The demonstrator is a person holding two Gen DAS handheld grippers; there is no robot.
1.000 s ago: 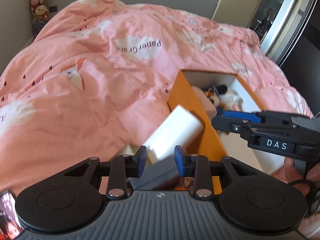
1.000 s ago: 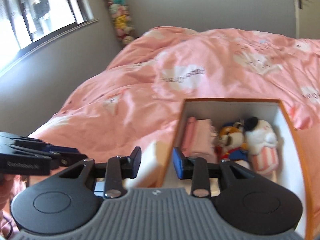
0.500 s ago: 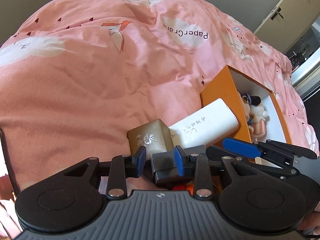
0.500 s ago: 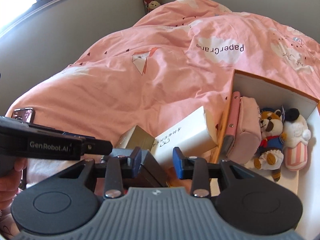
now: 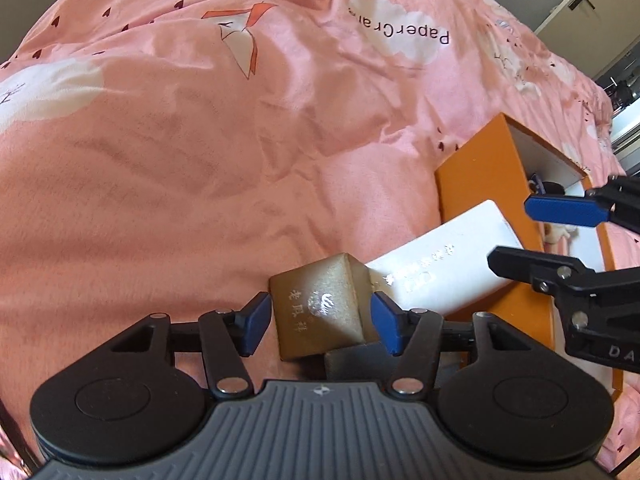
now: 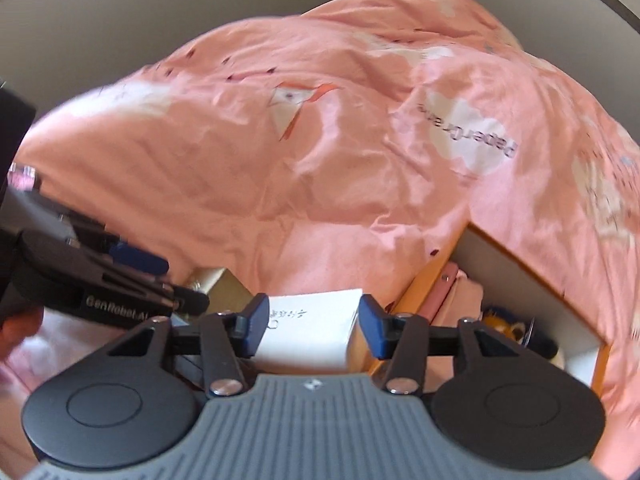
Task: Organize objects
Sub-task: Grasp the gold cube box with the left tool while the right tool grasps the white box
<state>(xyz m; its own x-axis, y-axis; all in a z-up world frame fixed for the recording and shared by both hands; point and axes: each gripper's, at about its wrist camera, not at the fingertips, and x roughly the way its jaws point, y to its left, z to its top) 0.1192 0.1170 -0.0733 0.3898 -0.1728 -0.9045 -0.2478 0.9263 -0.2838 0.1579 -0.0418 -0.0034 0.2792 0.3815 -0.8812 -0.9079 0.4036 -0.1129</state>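
You are working over a bed covered by a pink duvet (image 5: 240, 160). Your left gripper (image 5: 320, 322) stands wide, its blue pads either side of a small gold box (image 5: 320, 312) without clearly touching it. That box sits on the duvet just beside a dark grey box (image 5: 348, 362) and a white box (image 5: 444, 264), which leans against the outer wall of an orange storage box (image 5: 476, 184) toward the bed's right side.

Your right gripper (image 6: 310, 330) is also wide, framing the white box (image 6: 312, 332) with a gap at each pad.

To do this step well, centre the gold box between the left pads and close on its flat side faces, not on a corner, since it sits tilted and could twist out. Lift straight up so the white box leaning nearby is not dragged.

The left view shows the gold box's printed face and the right gripper's fingers (image 5: 560, 210) hanging above the storage box. The right view, though blurred, shows the inside of the storage box (image 6: 520, 272): a pink pouch (image 6: 452, 296) and soft toys (image 6: 508, 324), with room left.
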